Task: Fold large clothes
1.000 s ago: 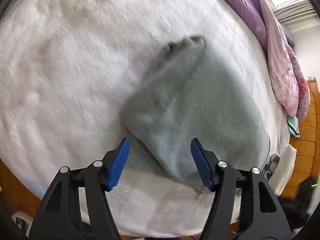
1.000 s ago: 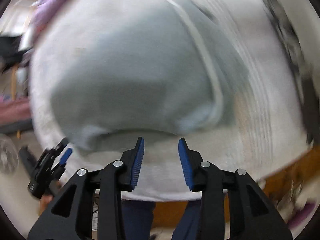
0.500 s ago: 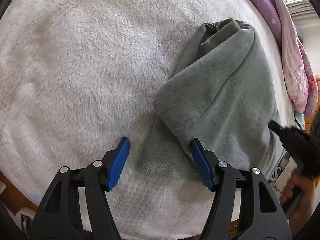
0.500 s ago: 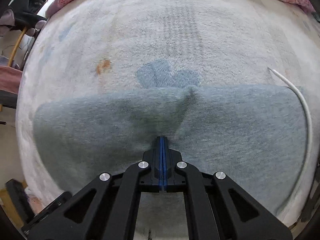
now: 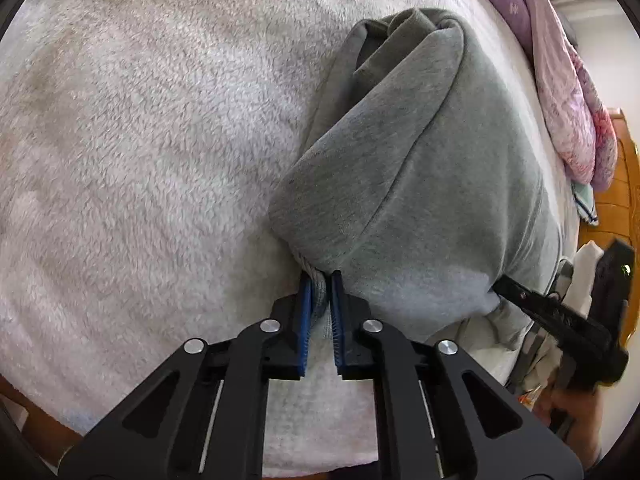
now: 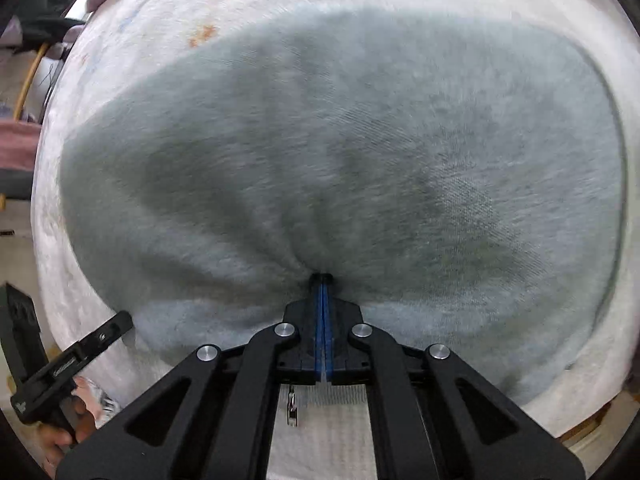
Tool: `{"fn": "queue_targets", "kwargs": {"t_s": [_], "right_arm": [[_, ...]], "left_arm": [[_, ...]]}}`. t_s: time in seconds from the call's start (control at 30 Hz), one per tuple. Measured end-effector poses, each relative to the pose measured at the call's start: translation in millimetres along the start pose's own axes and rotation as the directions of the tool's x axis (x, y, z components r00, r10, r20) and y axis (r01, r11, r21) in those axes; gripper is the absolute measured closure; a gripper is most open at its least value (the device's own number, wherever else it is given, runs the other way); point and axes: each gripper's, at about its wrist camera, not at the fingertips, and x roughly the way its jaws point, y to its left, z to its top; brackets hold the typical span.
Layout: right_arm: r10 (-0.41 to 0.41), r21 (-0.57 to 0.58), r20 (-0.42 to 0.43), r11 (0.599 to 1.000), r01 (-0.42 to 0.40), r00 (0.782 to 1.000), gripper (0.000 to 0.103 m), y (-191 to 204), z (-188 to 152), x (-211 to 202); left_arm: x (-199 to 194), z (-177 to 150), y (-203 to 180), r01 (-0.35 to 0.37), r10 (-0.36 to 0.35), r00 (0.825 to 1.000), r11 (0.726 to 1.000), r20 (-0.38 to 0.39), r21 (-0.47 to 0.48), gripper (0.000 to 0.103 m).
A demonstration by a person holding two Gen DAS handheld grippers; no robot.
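A grey sweatshirt (image 5: 432, 168) lies folded on a white fleece blanket (image 5: 160, 128) on a bed. My left gripper (image 5: 320, 284) is shut on the ribbed hem at the garment's near left corner. My right gripper (image 6: 323, 280) is shut on the near edge of the same sweatshirt (image 6: 340, 152), which bunches into creases at the jaws and looks lifted and blurred. The right gripper also shows at the right edge of the left wrist view (image 5: 516, 294). The left gripper shows at the lower left of the right wrist view (image 6: 104, 334).
A purple and pink quilt (image 5: 560, 80) is piled along the far right of the bed. A wooden headboard (image 5: 616, 216) stands at the right. The blanket (image 6: 168, 28) has an orange stain (image 6: 202, 34). The bed's near edge is just below both grippers.
My left gripper has closed on the sweatshirt's hem corner; half a second ago it was open around it. My right gripper stays shut on the near edge and has pulled the cloth up, bunching it.
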Motion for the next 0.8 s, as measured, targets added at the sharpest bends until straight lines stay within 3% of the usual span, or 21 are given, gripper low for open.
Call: {"fn": "queue_targets", "kwargs": {"t_s": [0.03,0.1,0.13,0.2,0.23,0.37,0.43,0.67,0.8], "right_arm": [[-0.004,-0.032,0.026,0.999,0.005,1.000,0.097,6.2,-4.6,-8.6],[0.101,-0.106,0.052,0.990,-0.095,0.994,0.094,20.4,-15.6,-23.4],[0.128,-0.151,0.064,0.982,-0.117,0.990,0.085,28.6,-21.0,-29.7],[0.162,-0.315,0.124,0.942,-0.116,0.979,0.040,55.1,-38.9,-50.7],[0.180,-0.375,0.151,0.920,-0.112,0.972,0.036,65.4,-46.3,-58.0],[0.255,-0.550,0.166,0.826,-0.126,0.953,0.033,108.8,-67.1,-56.1],[0.235,-0.598,0.204,0.799,-0.069,0.950,0.033,123.7,-72.8,-42.5],[0.207,-0.638,0.241,0.770,-0.006,0.948,0.034,160.2,-53.9,7.4],[0.223,-0.614,0.203,0.788,-0.054,0.953,0.078,168.5,-46.9,17.5]], "left_arm": [[-5.5,1.8,0.3,0.021,-0.021,1.000,1.000,0.007,-0.015,0.097],[-24.0,3.8,-0.7,0.081,-0.081,0.996,0.996,0.033,-0.023,0.097],[-32.4,4.1,-2.5,0.115,-0.114,0.993,0.993,0.037,-0.021,0.097],[-48.3,4.6,-5.3,0.171,-0.171,0.985,0.985,0.033,-0.005,0.097],[-54.6,4.7,-5.9,0.190,-0.190,0.981,0.982,0.028,0.002,0.097],[-70.1,9.5,-0.9,0.258,-0.257,0.966,0.966,0.026,-0.012,0.100],[-70.4,10.2,-3.0,0.243,-0.243,0.970,0.970,0.016,0.011,0.100],[-57.2,21.1,-22.1,0.251,-0.251,0.968,0.968,-0.028,0.018,0.100],[-56.1,21.7,-34.2,0.208,-0.206,0.978,0.977,-0.035,0.057,0.100]]}}
